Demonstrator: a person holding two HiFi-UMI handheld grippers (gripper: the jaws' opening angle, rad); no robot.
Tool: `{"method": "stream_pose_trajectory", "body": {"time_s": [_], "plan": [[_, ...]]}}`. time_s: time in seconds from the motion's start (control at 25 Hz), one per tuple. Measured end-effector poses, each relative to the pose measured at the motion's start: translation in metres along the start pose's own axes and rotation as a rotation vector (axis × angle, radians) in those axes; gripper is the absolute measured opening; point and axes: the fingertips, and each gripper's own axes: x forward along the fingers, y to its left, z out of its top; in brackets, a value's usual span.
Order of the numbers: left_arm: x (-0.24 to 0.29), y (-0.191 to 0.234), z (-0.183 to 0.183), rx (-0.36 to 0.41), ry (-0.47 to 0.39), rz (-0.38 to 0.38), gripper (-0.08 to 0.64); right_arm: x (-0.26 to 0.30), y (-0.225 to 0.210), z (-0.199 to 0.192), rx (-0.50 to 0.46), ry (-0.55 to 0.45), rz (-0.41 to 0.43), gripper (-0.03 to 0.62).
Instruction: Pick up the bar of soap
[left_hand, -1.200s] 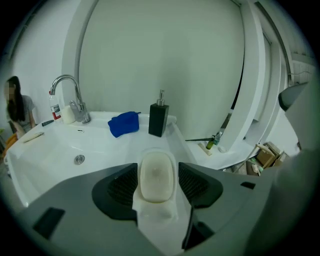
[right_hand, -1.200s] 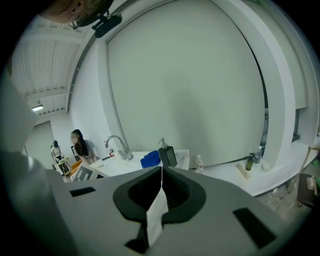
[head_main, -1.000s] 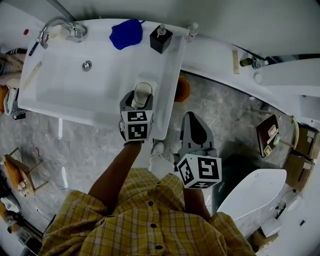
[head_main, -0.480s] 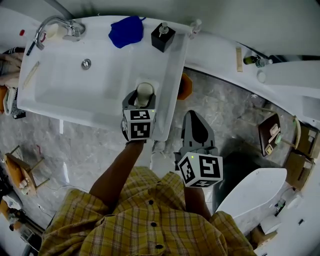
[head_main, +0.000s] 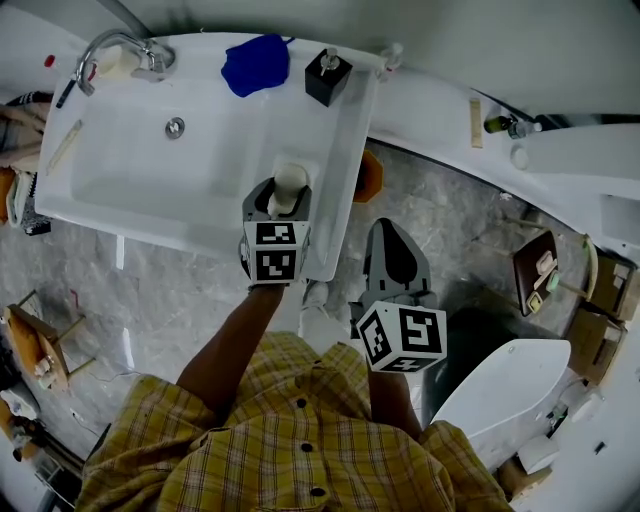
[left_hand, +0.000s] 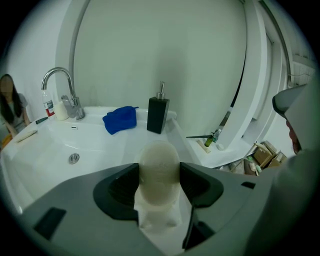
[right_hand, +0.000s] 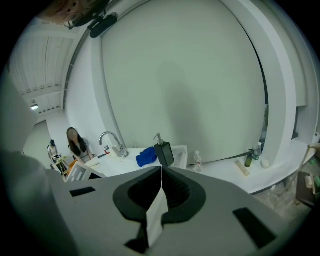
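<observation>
A cream oval bar of soap (left_hand: 159, 170) is clamped between the jaws of my left gripper (left_hand: 159, 184). In the head view the left gripper (head_main: 285, 195) holds the soap (head_main: 290, 181) just above the right rim of the white sink (head_main: 130, 180). My right gripper (head_main: 393, 258) hangs over the grey floor to the right of the sink; its jaws are pressed together with nothing between them, as the right gripper view (right_hand: 161, 192) shows.
On the sink's back ledge stand a black soap dispenser (head_main: 324, 77), a blue cloth (head_main: 254, 63) and a chrome tap (head_main: 118, 50). A small bottle (head_main: 386, 58) stands at the sink's right corner. A person (right_hand: 77, 142) is far left. A white toilet (head_main: 505, 385) is lower right.
The left gripper with the soap has shifted slightly, staying over the sink's right rim. The right gripper has barely moved.
</observation>
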Motion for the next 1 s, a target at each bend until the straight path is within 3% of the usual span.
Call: {"method": "stream_pose_trajectory", "body": {"time_s": [0.28, 0.6, 1.0], "plan": [[-0.035, -0.009, 0.027, 0.03, -0.097, -0.024, 0.255, -0.019, 0.007, 0.009, -0.01, -0.04, 0.011, 0.021], [-0.106, -0.025, 0.082, 0.06, -0.362, -0.004, 0.255, -0.048, 0.018, 0.03, -0.063, -0.107, 0.026, 0.021], [-0.193, -0.039, 0.114, 0.061, -0.553, 0.001, 0.255, -0.077, 0.035, 0.054, -0.121, -0.186, 0.042, 0.021]]}}
